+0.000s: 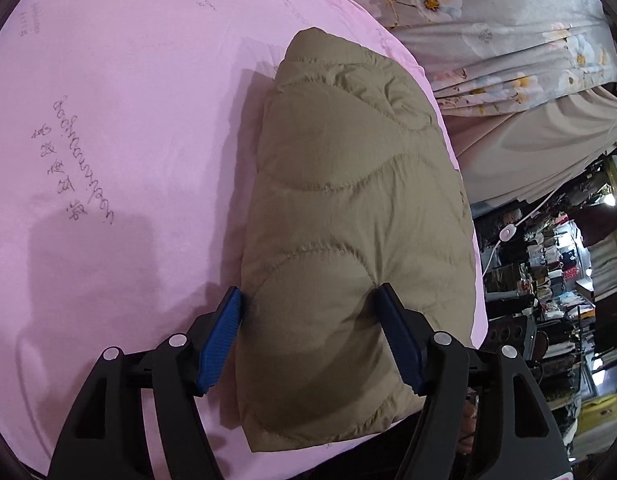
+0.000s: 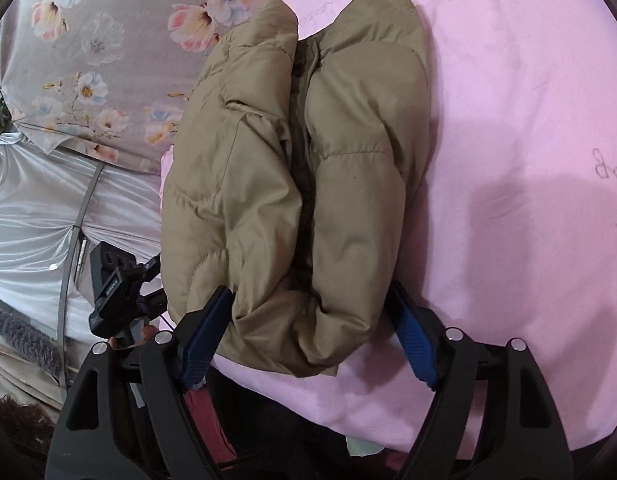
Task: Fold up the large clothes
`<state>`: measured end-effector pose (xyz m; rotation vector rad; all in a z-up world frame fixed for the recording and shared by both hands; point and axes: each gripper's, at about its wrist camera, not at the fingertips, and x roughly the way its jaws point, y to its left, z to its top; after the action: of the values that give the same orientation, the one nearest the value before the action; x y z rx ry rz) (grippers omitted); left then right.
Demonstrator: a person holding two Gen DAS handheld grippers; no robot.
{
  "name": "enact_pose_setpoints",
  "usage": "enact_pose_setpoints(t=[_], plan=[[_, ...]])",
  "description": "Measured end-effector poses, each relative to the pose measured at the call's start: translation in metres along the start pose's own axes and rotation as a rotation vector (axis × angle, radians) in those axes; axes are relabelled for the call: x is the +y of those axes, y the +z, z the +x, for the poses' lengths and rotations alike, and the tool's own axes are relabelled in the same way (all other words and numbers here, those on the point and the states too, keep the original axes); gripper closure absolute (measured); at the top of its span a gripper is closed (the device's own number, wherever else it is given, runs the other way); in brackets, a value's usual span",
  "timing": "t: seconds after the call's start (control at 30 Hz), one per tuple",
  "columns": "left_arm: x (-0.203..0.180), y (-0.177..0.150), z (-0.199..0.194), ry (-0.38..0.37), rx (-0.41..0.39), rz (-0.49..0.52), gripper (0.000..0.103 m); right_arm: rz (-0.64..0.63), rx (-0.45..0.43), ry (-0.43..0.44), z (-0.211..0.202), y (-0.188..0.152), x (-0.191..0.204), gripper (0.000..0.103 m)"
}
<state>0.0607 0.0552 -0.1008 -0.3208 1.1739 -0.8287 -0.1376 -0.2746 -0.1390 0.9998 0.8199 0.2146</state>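
Note:
A tan quilted puffer jacket (image 1: 348,208) lies folded into a thick bundle on a pink sheet (image 1: 128,120). My left gripper (image 1: 308,300) straddles the bundle's near end, jaws wide, blue pads (image 1: 222,332) on either side touching the fabric. In the right wrist view the jacket (image 2: 300,168) shows its folded layers, with a dark seam down the middle. My right gripper (image 2: 312,300) straddles that end too, jaws wide. The left gripper's body (image 2: 116,292) shows at the left edge of the bundle.
The pink sheet (image 2: 508,160) has handwriting (image 1: 72,160) on it. Floral grey fabric (image 1: 488,20) lies beyond the sheet's edge. A cluttered dark area with a white cable (image 1: 508,236) lies to the right. White satin fabric (image 2: 36,208) lies left.

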Motion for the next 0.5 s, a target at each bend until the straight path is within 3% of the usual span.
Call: enact_pose_setpoints(t=[0.17, 0.4, 0.5], plan=[[0.003, 0.019, 0.022, -0.061, 0.046, -0.043, 0.021, 0.033, 0.007, 0.095, 0.019, 0.021, -0.001, 0.02], [-0.013, 0.039, 0.04, -0.015, 0.006, -0.013, 0.014, 0.026, -0.014, 0.14, 0.039, 0.046, 0.006, 0.018], [-0.028, 0.036, 0.041, 0.047, -0.033, 0.051, 0.014, -0.006, -0.039, 0.127, 0.04, 0.049, 0.018, 0.036]])
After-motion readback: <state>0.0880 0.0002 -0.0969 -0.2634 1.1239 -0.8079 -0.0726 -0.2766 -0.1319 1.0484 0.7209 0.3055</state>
